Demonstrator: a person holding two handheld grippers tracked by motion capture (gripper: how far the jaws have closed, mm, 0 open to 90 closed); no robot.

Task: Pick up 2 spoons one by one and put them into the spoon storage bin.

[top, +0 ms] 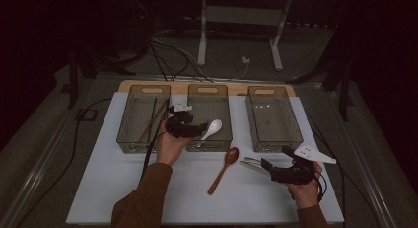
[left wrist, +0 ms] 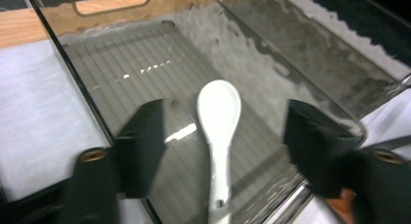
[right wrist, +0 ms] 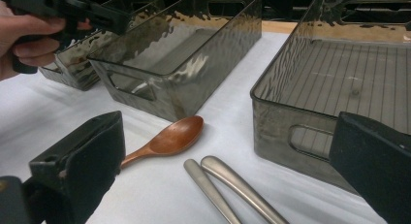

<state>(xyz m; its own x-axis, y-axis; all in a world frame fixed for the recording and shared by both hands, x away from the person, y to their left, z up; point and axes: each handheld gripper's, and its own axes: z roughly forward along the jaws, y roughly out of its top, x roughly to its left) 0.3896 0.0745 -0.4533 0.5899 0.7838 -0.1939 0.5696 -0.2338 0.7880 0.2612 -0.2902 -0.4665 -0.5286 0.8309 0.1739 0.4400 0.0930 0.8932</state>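
A white ceramic spoon (left wrist: 219, 112) is inside the middle clear bin (left wrist: 121, 64), bowl pointing away from me. My left gripper (left wrist: 225, 132) is over that bin, its jaws open on either side of the spoon with gaps to both pads. In the high view the left gripper (top: 197, 129) is at the bin's near left and the white spoon (top: 213, 128) is just right of it. My right gripper (right wrist: 230, 136) is open low over the table. Two metal utensil handles (right wrist: 232, 180) and a wooden spoon (right wrist: 174, 136) lie before it.
Three clear bins stand in a row on the white mat (top: 113, 188). The left bin (top: 143, 90) holds chopsticks (top: 150, 120). The right bin (top: 273, 92) holds nothing that I can see. Cables and a stand lie beyond the table.
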